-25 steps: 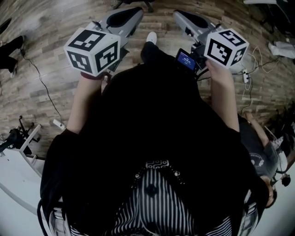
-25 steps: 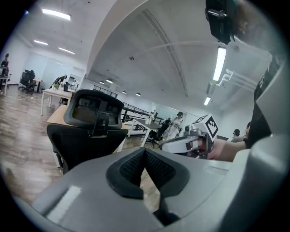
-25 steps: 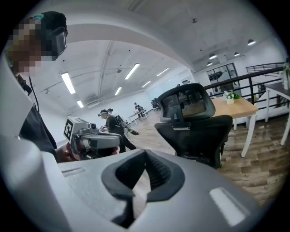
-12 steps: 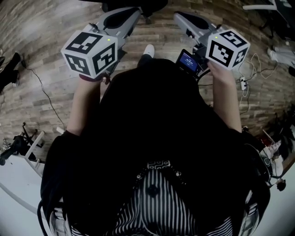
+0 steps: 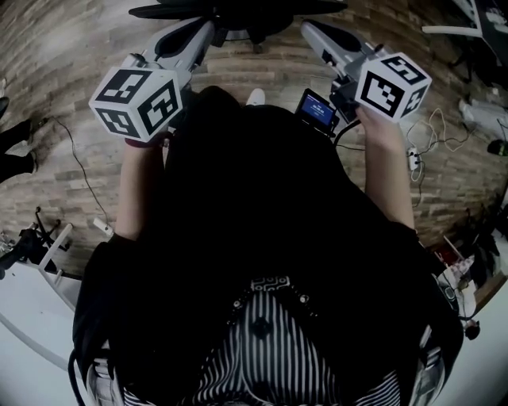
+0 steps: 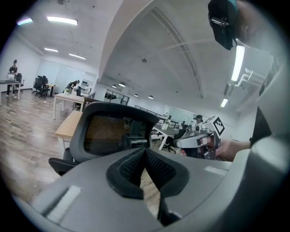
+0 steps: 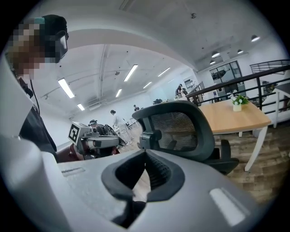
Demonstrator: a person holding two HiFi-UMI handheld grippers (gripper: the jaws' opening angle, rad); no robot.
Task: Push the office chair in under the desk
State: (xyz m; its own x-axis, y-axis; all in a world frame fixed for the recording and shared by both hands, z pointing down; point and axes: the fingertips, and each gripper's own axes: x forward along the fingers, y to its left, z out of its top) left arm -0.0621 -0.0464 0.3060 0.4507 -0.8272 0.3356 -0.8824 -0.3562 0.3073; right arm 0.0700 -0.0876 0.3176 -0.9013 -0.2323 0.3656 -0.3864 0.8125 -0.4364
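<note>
**Chair not yet contacted; both grippers closed**

Head view: the left gripper (image 5: pixel 200 35) and right gripper (image 5: pixel 313 33) are held out side by side ahead of the person's body. They aim at the black mesh-backed office chair (image 5: pixel 238 9) at the top edge. Closed, empty jaws suggest each is meant to serve as a blunt pusher.

Left gripper view: the jaws meet at lower centre with nothing between them. The chair's backrest stands just beyond, apart from the tips. The light wooden-topped desk (image 6: pixel 68 126) lies behind it, at left.

Right gripper view: the jaws are likewise together and empty. The chair sits centre right with the desk behind it, and it appears not yet tucked under.
</note>
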